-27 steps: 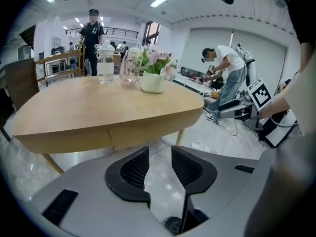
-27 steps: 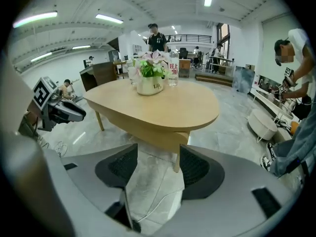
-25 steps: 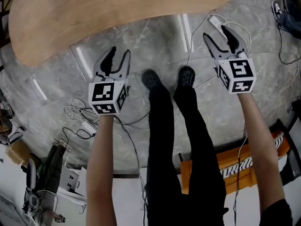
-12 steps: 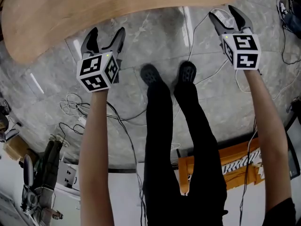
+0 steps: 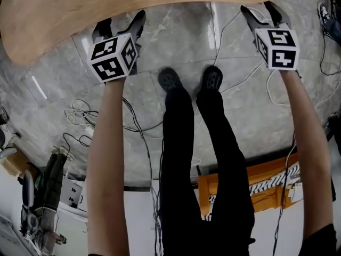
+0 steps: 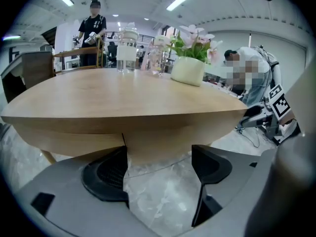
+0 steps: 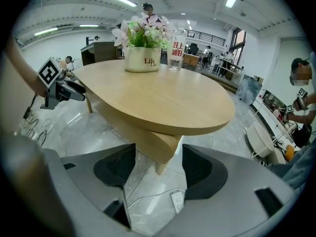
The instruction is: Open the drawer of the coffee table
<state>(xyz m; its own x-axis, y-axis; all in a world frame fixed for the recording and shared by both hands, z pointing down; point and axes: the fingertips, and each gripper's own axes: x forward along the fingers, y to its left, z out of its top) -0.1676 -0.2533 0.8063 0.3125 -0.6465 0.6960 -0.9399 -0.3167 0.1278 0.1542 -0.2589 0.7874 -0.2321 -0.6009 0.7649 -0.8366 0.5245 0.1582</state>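
The coffee table (image 5: 80, 9) has an oval light-wood top that fills the top of the head view. Under the top runs a wooden band (image 6: 163, 144) with a vertical seam. I cannot tell which part of it is the drawer front. My left gripper (image 5: 120, 24) is at the table's near edge and faces that band (image 6: 158, 167). Its jaws are opening, with nothing between them. My right gripper (image 5: 260, 12) hangs at the table's right end, open and empty. It looks at the table's underside block (image 7: 148, 139) from a short way off.
A white flower pot (image 7: 140, 58) and glasses (image 6: 126, 58) stand on the tabletop. A power strip (image 7: 177, 201) and loose cables (image 5: 80, 116) lie on the grey marble floor. The person's shoes (image 5: 170, 84) stand between the grippers. An orange frame (image 5: 256, 191) is behind them.
Both grippers have moved forward and down to the table's edge. The left gripper's jaws have spread wider.
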